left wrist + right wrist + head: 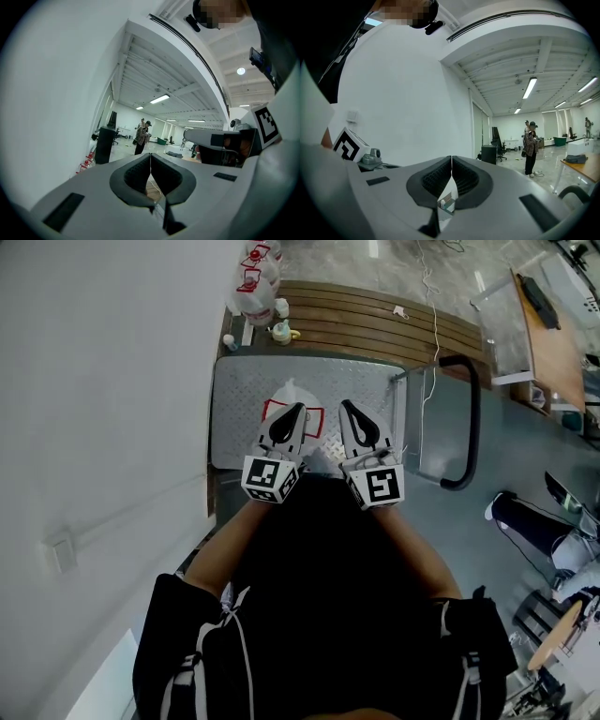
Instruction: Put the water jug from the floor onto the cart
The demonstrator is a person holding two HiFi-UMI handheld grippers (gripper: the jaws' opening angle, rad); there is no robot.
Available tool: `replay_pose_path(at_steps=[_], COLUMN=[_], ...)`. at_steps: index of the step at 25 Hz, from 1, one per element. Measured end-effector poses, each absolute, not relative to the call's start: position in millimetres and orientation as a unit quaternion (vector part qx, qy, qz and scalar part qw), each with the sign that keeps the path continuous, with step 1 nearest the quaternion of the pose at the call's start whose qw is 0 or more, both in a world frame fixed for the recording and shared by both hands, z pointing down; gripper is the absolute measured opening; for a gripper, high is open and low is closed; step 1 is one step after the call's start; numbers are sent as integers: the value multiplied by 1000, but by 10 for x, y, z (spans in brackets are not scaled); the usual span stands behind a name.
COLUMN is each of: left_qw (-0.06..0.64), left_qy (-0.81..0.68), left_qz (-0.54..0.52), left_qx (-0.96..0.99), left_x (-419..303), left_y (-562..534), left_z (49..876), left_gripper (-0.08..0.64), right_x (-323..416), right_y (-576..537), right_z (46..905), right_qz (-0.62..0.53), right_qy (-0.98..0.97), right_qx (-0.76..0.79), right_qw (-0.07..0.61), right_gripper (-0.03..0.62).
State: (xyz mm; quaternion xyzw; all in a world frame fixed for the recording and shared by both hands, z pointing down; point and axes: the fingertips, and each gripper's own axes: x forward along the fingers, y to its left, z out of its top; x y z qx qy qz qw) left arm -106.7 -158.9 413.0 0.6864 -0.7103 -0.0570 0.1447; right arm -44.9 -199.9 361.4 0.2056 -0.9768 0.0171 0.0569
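In the head view a clear water jug (292, 395) with a red label stands on the grey metal deck of the cart (234, 418). My two grippers are held side by side just above the jug, pointing away from me. The left gripper (298, 411) (150, 161) is shut with nothing between its pads. The right gripper (345, 407) (451, 164) is also shut and empty, a little to the right of the jug's top. Both gripper views look level across the room and do not show the jug. My arms hide the near edge of the cart.
The cart's black handle (472, 418) curves up at the right. Beyond the cart lie a wooden slatted platform (375, 320), small bottles (281, 332) and more red-labelled jugs (255, 277). A white wall (103, 409) runs along the left. Another person's legs (525, 521) are at right.
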Motion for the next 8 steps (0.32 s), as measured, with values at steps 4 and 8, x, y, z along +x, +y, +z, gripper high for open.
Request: replay_pose_path(at_steps=[4,8], left_qw=[145,154], left_qy=[-710,-714], left_qz=[-49,-38], left_qx=[687,682], left_x=[-1085,-1125], left_y=[-1633,-1675], left_z=[4160,4241], left_gripper=[18,18], right_x=[-477,-498], right_y=[-2056,-2112], right_z=[3626,3646], right_qz=[12,13], right_qy=[-976,-976], right_qx=[210,208], right_qw=[60,58], right_gripper=[18,18])
